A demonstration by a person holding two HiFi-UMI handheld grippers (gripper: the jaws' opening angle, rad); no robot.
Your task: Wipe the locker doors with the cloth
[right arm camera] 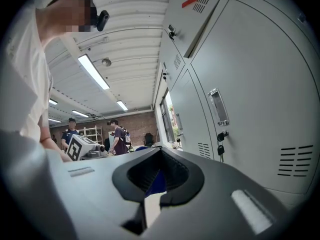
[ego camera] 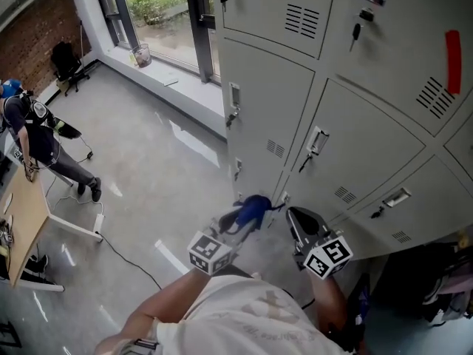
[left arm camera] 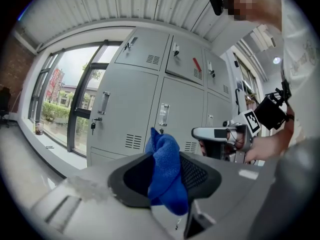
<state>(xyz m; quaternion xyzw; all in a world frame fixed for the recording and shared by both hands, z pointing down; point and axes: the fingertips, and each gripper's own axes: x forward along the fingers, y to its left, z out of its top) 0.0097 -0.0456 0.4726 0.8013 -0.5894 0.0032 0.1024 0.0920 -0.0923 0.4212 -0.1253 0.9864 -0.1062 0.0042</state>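
Left gripper [left arm camera: 165, 155]: jaws clamped on the blue cloth [left arm camera: 167, 179]. The cloth is bunched between the pads, with one fold standing above the tips and a lobe hanging below them.
Cloth, position: held low, right in front of the grey locker doors [ego camera: 270, 117], at the bottom rows. Whether it touches the metal cannot be told.
Right gripper [right arm camera: 159, 151]: jaws drawn together, nothing gripped. It sits just beside the left gripper and points at the same lower lockers.
Lockers: grey steel with vent slots and recessed handles. Keys [right arm camera: 220, 148] hang from one lock, and a red strip [ego camera: 452, 61] marks an upper door.
Surroundings: glossy grey floor [ego camera: 148, 161] and a tall window [ego camera: 159, 9] left of the lockers. A wooden table [ego camera: 22, 213] stands at far left with a person [ego camera: 33, 135] beside it.
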